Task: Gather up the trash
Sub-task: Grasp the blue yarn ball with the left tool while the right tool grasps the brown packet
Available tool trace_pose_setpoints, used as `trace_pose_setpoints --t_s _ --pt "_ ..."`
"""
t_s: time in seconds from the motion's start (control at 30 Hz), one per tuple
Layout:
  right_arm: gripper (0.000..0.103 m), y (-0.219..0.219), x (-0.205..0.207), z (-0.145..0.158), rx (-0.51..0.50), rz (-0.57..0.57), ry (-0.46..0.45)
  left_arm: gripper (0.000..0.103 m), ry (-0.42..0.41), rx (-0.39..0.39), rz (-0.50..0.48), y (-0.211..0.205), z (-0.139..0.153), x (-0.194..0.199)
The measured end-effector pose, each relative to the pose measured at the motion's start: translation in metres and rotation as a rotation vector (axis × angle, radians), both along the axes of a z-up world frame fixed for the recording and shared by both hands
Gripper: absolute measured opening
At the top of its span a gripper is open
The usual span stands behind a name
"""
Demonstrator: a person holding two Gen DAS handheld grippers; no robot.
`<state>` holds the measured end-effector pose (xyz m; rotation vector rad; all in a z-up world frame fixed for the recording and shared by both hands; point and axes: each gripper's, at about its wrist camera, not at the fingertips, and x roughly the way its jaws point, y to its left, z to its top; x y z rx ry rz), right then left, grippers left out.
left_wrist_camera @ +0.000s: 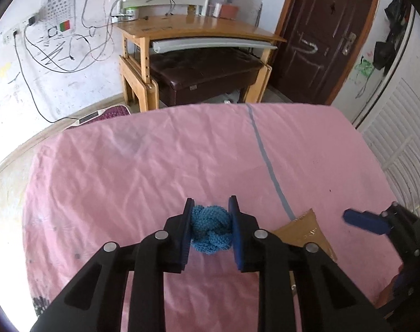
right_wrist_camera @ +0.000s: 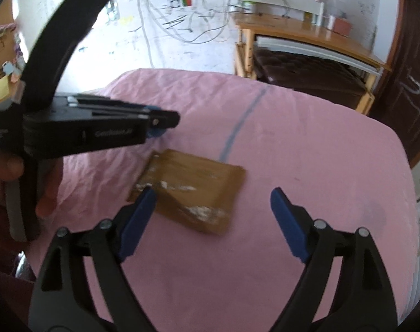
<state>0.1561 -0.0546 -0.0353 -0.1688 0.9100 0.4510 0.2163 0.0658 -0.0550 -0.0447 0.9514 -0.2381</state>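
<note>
One view shows blue knit ball pinched, other brown packet

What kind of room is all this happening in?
Probably a bedroom in a home: a bed under a wrinkled pink sheet, a light wooden desk against a scribbled white wall, and a dark brown wooden door.

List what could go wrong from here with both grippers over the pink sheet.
1. The left gripper pinches a soft blue knitted ball; the yarn may squash and slip out on lifting.
2. The right gripper is open over a flat brown packet lying flush on the pink sheet; closing may pinch the wrinkled fabric.
3. The two grippers are close together, so they could bump.
</note>
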Motion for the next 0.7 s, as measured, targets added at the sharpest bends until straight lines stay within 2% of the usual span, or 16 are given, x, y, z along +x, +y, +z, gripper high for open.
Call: trace_pose_setpoints --t_s 0.1,0.33,0.43,0.5,0.53,0.6,0.63,0.7 --pt "0.087 0.013 0.004 -0.005 -0.004 0.017 0.006 0.02 -0.008 -0.007 0.025 0.008 0.003 -0.003" --pt "0.089 0.027 0.02 -0.018 -0.007 0.018 0.07 0.02 0.001 -0.041 0.061 0.024 0.001 -0.004" --pt "0.087 0.032 0.02 -0.02 -0.017 0.013 0.058 0.02 0.002 -0.054 0.065 0.026 -0.001 -0.003" --pt "0.072 0.035 0.021 -0.02 -0.036 0.008 0.038 0.02 0.001 -0.057 0.066 0.027 -0.002 -0.003" --pt "0.07 0.035 0.021 -0.02 -0.043 0.006 0.031 0.02 0.0 -0.058 0.067 0.029 -0.002 -0.002" --pt "0.056 0.032 0.022 -0.019 -0.036 -0.002 0.025 0.02 -0.005 -0.06 0.074 0.031 -0.002 -0.002" --pt "0.053 0.031 0.022 -0.018 -0.037 -0.004 0.022 0.02 -0.007 -0.06 0.078 0.031 -0.001 -0.002" --pt "0.038 0.029 0.021 -0.018 -0.043 -0.008 0.011 0.02 -0.006 -0.062 0.082 0.035 -0.002 -0.002"
